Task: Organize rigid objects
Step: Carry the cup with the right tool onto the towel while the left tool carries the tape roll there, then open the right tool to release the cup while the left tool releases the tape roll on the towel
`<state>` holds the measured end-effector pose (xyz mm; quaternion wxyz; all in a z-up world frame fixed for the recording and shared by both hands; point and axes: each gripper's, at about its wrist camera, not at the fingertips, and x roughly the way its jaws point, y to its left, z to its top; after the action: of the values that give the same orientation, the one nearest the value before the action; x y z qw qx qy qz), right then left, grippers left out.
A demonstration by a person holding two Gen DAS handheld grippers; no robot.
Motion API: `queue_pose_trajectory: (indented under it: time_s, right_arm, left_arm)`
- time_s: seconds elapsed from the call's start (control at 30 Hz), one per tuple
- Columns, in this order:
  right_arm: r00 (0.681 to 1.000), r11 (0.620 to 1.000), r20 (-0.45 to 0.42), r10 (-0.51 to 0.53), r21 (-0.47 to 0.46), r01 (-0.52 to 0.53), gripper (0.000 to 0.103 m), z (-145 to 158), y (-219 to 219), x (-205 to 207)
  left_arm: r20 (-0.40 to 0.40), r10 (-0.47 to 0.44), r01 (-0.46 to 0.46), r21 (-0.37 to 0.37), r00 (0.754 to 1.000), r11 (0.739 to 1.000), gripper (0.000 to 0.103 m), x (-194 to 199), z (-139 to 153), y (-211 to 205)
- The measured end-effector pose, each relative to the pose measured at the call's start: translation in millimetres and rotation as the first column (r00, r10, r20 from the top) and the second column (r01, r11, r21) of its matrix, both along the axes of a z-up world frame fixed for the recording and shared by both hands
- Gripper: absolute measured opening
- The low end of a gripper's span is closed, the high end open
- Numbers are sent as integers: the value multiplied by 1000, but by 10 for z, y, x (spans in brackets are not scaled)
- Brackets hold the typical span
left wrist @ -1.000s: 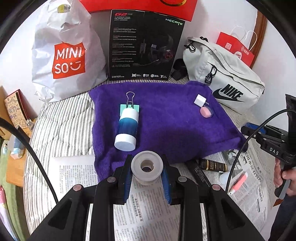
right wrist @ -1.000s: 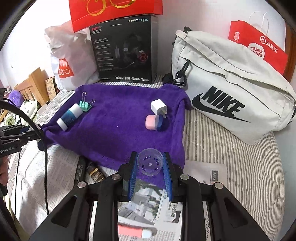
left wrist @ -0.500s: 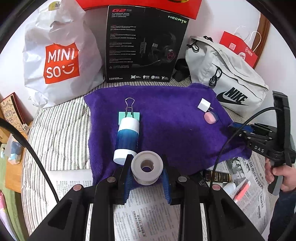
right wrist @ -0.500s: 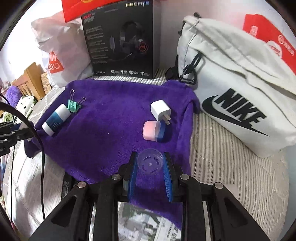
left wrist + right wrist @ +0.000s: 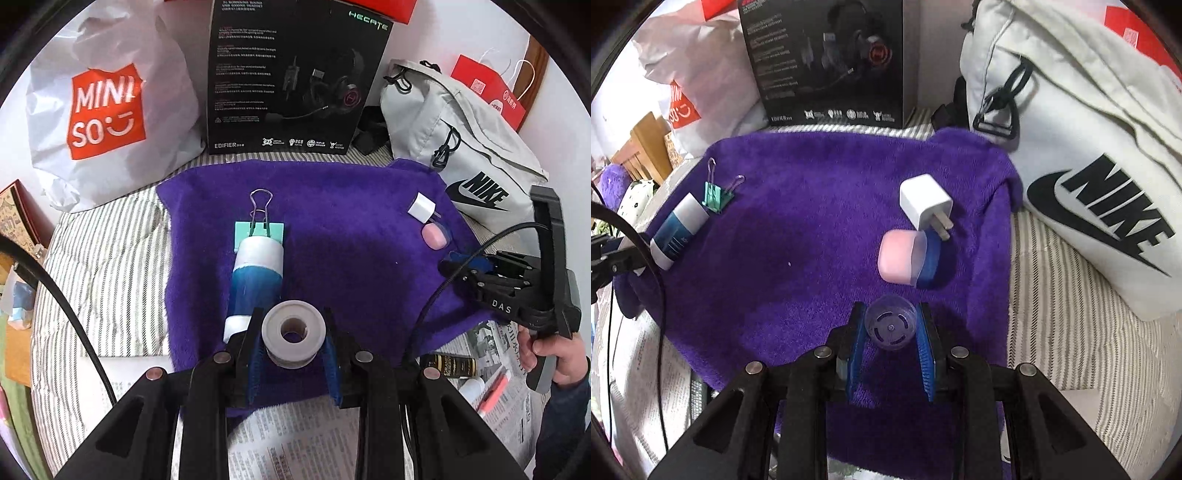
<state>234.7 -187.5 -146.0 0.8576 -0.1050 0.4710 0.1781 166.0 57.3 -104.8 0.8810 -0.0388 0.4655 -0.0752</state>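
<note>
The left hand-held gripper (image 5: 293, 341) is clenching one white tape roll (image 5: 293, 334) between its blue pads, holding it over the near edge of the purple towel (image 5: 351, 266); the roll is hiding the lower end of the blue tube (image 5: 255, 280) lying just behind it. The right hand-held gripper (image 5: 891, 328) is grasping one small clear cap (image 5: 891, 326), over the towel's near part, just in front of the pink case (image 5: 899, 256). In the left wrist view, that right gripper is showing only partly at the right edge, with a hand (image 5: 554, 354) on its handle and its pads hidden by its own body.

Four things are lying on the towel: one tube, one green binder clip (image 5: 718, 197) touching the tube's far end, one white charger (image 5: 925, 203), and one pink case with a blue half, just beside the charger's prongs. The towel is lying on a striped bed (image 5: 1071, 332).

On the newspaper (image 5: 295, 435) beyond the towel, a dark tube (image 5: 448, 365) and a pink pen (image 5: 493, 393) are lying partly cut off by the gripper frame; a white object beside them is too hidden to name. Behind the towel are standing two bags and one black box (image 5: 291, 74).
</note>
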Motion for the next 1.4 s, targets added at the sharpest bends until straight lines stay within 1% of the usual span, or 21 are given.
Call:
queue_pose_trajectory:
  time_s: [0.1,0.17,0.23,0.4,0.53,0.83,0.97,1.07,1.27,1.4]
  right_arm:
    - [1000,1000,2,4,3,-4,27,0,-11,-9]
    - [1000,1000,0,9,9,-9,29,-6,-18,-8]
    - [1000,1000,-6,21,19,-21,37,-10,-10,2]
    - [999,1000,-15,30,11,-29,43,14,-2,-14]
    - [1000,1000,-8,24,5,-24,51,78,-42,-52]
    - [1000,1000,22,-2,26,2,53,258,-206,-208]
    - [1000,999,22,-10,50,9,53,308,-261,-254]
    - [999,999,40,-14,43,12,53,358,-269,-310]
    - [998,998,51,-28,61,25,53,430,-322,-404]
    - [998,997,48,-39,63,36,54,438,-374,-457]
  left_arm:
    - [-3,-11,11,0,1000,1000,27,87,-7,-38]
    - [-7,-23,23,-1,1000,1000,27,149,-17,-80]
    - [-12,-30,30,-2,999,1000,27,210,-32,-120]
    - [-17,-39,39,3,999,999,27,372,-76,-203]
    - [-32,-46,46,10,998,999,27,517,-169,-254]
    - [-49,-52,55,50,997,997,27,672,-304,-383]
    - [-44,-45,49,84,998,995,27,706,-318,-407]
    - [-46,-44,49,114,998,992,27,735,-325,-429]
    - [-34,-42,47,161,999,986,28,709,-326,-481]
    - [-30,-33,37,165,999,986,28,689,-325,-484]
